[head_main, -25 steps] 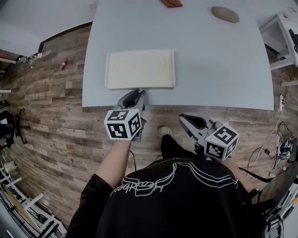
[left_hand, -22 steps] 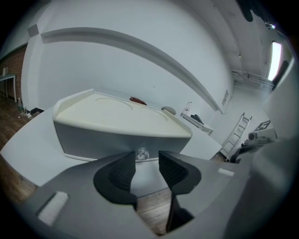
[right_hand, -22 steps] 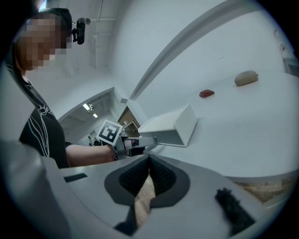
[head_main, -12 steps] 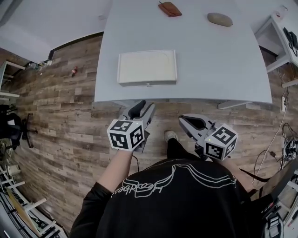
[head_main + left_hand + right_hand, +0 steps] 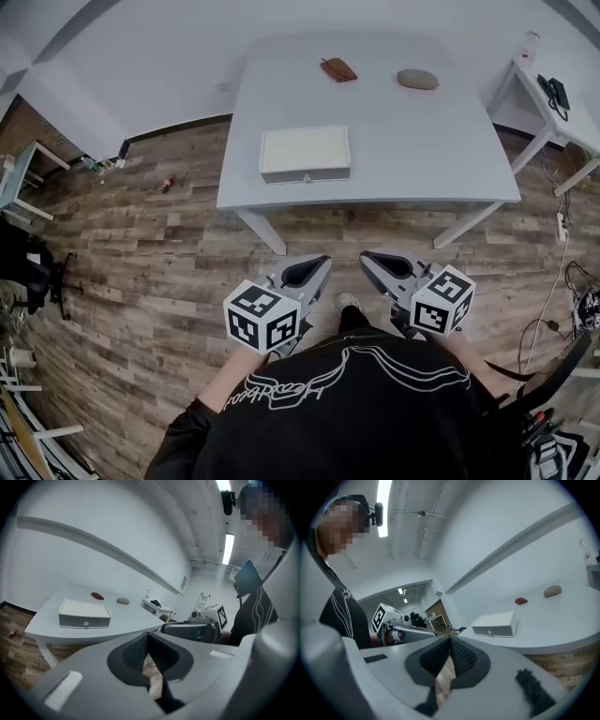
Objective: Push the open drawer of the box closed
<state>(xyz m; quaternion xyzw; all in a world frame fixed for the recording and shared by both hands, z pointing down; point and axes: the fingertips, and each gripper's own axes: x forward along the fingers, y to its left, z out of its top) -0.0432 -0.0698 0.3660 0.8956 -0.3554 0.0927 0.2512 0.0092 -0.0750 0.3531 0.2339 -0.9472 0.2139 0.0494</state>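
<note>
The cream-white box point(image 5: 305, 153) sits near the front edge of the grey table point(image 5: 422, 141). Its drawer front with a small knob point(image 5: 85, 623) looks flush with the box. My left gripper point(image 5: 314, 265) hangs low by the person's body, well short of the table. Its jaws are closing fully together, pads touching, with nothing between them. My right gripper point(image 5: 370, 260) is beside it, shut and empty too. The box shows in the left gripper view point(image 5: 84, 613) and in the right gripper view point(image 5: 494, 624), far beyond the jaws.
A red object point(image 5: 338, 68) and a grey stone-like lump point(image 5: 417, 79) lie at the table's far side. A small white side table point(image 5: 553, 94) stands to the right. Wooden floor lies between the person and the table; clutter lines the left wall.
The person has backed away from the table, so the box looks smaller and farther. My left gripper has left the box's front and come back beside the right one.
</note>
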